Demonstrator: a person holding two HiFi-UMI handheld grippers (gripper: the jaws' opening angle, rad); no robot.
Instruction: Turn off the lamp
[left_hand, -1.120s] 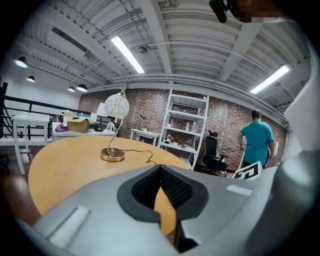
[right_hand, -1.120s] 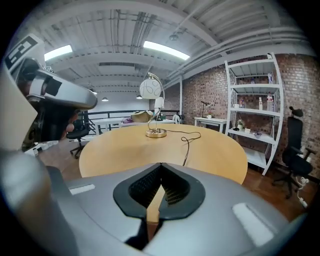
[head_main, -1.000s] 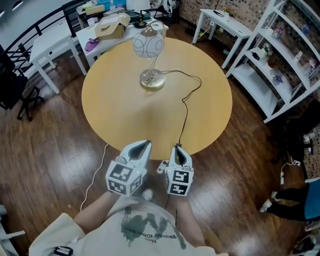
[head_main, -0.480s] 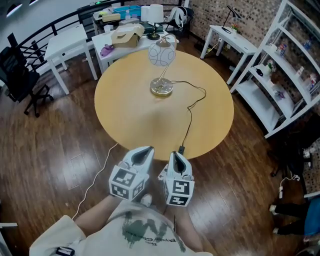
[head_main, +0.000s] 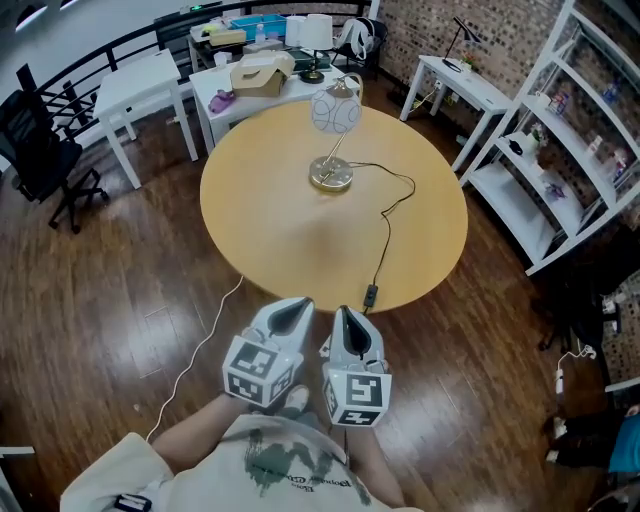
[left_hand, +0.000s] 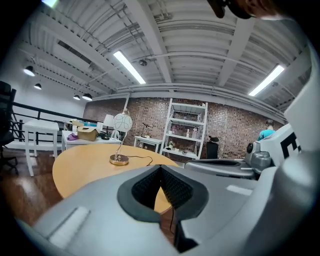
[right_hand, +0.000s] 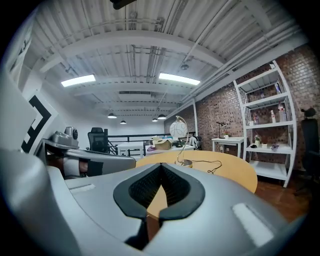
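Bright, even light from ceiling strip lights (left_hand: 129, 66) (fisheye-warped, dark-cornered edges).

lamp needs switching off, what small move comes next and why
Probably ease the right gripper forward to the small black block on the black cord at the round wooden table's near edge; it looks like the white globe lamp's switch.

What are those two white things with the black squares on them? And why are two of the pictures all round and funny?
They are hand tools called grippers, and a person holds one in each hand: the left gripper and the right gripper. One picture comes from a camera on the person's head, looking down. The two round ones come from small wide-angle cameras riding on each gripper, looking along its jaws. Both pairs of jaws are closed and hold nothing. On the round table stands a lamp with a ball-shaped shade. Its cord runs off the near edge.
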